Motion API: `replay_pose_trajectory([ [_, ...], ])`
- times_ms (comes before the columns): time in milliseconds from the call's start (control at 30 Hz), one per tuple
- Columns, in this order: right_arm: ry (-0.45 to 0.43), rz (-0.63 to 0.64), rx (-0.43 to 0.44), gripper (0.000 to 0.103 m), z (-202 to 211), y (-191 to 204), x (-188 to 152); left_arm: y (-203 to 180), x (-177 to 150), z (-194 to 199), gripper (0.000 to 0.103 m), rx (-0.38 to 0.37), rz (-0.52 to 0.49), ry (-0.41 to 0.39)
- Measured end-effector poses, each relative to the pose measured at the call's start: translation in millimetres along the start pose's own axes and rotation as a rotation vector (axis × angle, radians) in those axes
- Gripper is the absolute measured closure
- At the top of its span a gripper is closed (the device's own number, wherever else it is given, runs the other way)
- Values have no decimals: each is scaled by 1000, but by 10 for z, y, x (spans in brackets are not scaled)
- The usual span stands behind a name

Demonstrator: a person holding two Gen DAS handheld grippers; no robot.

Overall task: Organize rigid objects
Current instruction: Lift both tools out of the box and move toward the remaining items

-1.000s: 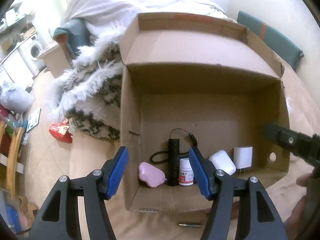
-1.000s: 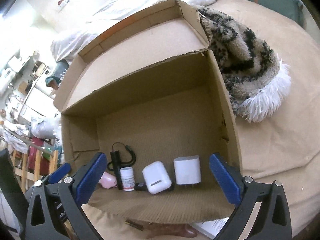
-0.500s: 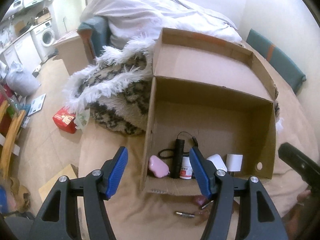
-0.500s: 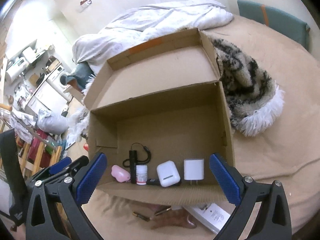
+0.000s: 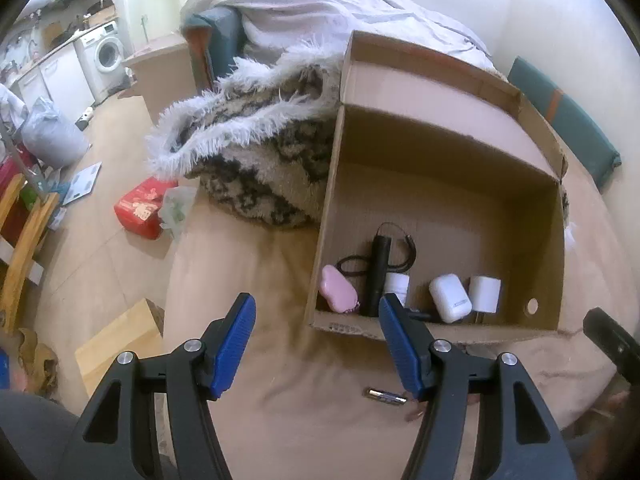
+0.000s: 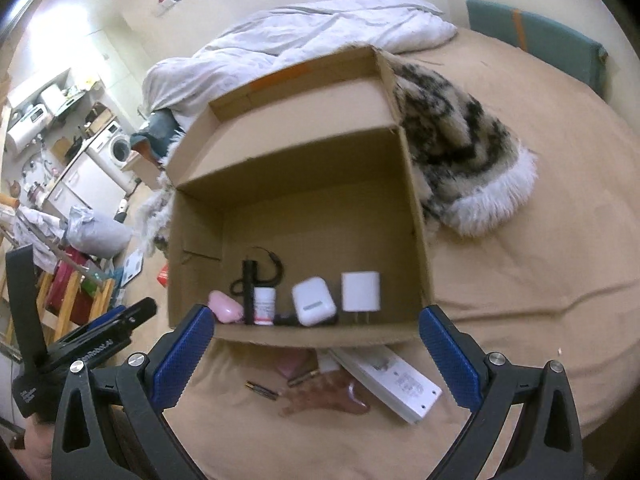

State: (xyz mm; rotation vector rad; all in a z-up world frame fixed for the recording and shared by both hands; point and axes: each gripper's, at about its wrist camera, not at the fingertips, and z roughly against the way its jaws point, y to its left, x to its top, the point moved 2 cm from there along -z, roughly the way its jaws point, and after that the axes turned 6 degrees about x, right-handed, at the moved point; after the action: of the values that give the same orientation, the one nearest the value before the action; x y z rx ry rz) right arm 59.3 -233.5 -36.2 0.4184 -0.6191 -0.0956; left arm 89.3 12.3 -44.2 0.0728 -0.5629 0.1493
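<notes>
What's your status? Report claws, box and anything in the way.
Left claw and right claw open, empty. Five items lined up inside cardboard box. Batteries and power strip loose on bed.

Small dark object between white bottle and white earbud case: partly hidden, unidentifiable.
</notes>
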Motion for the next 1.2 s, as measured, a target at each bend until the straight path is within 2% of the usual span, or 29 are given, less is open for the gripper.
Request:
replay_pose_trajectory([
  [233,35,-14,-24,0,-38,-174,-96,62,-58,-114,42,37,9,30],
  [400,85,-32,-33,0,-129,-226,-146,51,-195,-249,42,29,8,98],
  [500,130,-53,-40,0,-219,-254,-182,25,-287,-386,42,-3,19,167],
  [667,202,-84,-51,0,-389,-296,-237,-147,-421,-554,42,11,-54,226],
  [767,218,-103,-47,0,-435,-322,-247,-351,-562,-771,42,-62,-122,347],
  [833,228,-116,-46,0,-455,-345,-241,-473,-642,-902,42,-81,-179,402],
  [933,246,-138,-42,0,-499,-380,-250,-603,-686,-1014,42,-44,-270,410],
  [1067,260,-149,-37,0,-538,-390,-247,-678,-680,-1061,42,-122,-261,435],
  [1200,265,-144,-34,0,-561,-379,-245,-747,-721,-1128,42,-94,-289,440],
])
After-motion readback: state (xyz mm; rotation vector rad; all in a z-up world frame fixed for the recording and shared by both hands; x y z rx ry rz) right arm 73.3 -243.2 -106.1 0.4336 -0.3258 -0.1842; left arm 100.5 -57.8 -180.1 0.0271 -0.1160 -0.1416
